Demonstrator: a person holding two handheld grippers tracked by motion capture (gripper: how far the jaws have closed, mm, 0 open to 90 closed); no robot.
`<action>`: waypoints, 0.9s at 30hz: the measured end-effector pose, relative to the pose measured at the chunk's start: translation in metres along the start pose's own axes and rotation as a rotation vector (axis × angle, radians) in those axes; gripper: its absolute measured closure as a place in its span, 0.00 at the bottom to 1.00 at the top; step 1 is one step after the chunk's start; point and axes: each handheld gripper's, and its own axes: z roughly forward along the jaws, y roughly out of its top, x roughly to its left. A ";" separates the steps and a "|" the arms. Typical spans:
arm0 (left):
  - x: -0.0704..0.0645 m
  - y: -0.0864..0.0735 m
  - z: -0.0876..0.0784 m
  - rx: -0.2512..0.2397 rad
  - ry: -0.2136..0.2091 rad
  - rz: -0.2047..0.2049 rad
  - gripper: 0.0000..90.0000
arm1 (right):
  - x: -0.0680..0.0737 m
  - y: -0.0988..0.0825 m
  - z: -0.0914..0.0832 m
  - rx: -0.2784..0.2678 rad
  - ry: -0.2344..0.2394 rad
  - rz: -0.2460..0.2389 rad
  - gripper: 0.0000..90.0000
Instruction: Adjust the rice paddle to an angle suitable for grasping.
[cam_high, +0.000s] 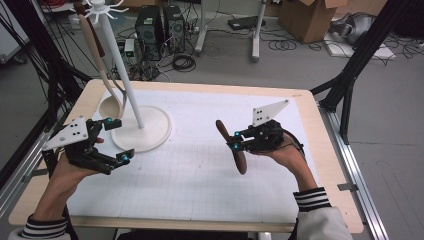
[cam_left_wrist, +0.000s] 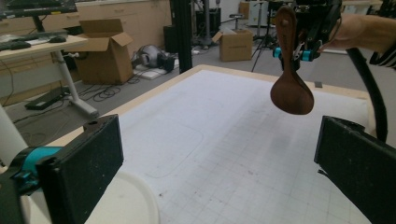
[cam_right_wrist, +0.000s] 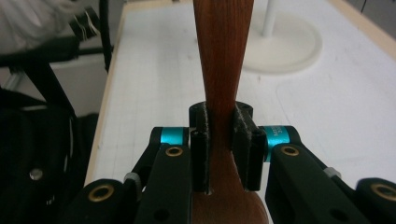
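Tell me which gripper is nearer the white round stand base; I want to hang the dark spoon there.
Left. The left gripper hangs right at the white round stand base, jaws open. The right gripper, shut on the dark wooden spoon, is farther off across the mat.

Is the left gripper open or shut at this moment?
Open. The left gripper shows its two black jaws standing far apart with nothing between them; through the gap you see the white mat.

In the right gripper view, the dark wooden spoon (cam_right_wrist: 223, 56) is cut off by the top and bottom edges, its middle hidden between the jaws.
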 end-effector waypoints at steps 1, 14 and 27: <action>0.000 0.002 0.001 -0.001 -0.001 0.003 0.02 | 0.001 0.001 0.000 -0.020 0.002 -0.002 0.87; -0.001 0.027 0.015 -0.023 -0.082 0.024 0.02 | 0.004 0.014 0.010 -0.235 -0.005 -0.053 0.87; -0.008 0.043 0.040 -0.031 -0.166 0.039 0.02 | 0.010 0.028 0.027 -0.326 0.039 -0.078 0.87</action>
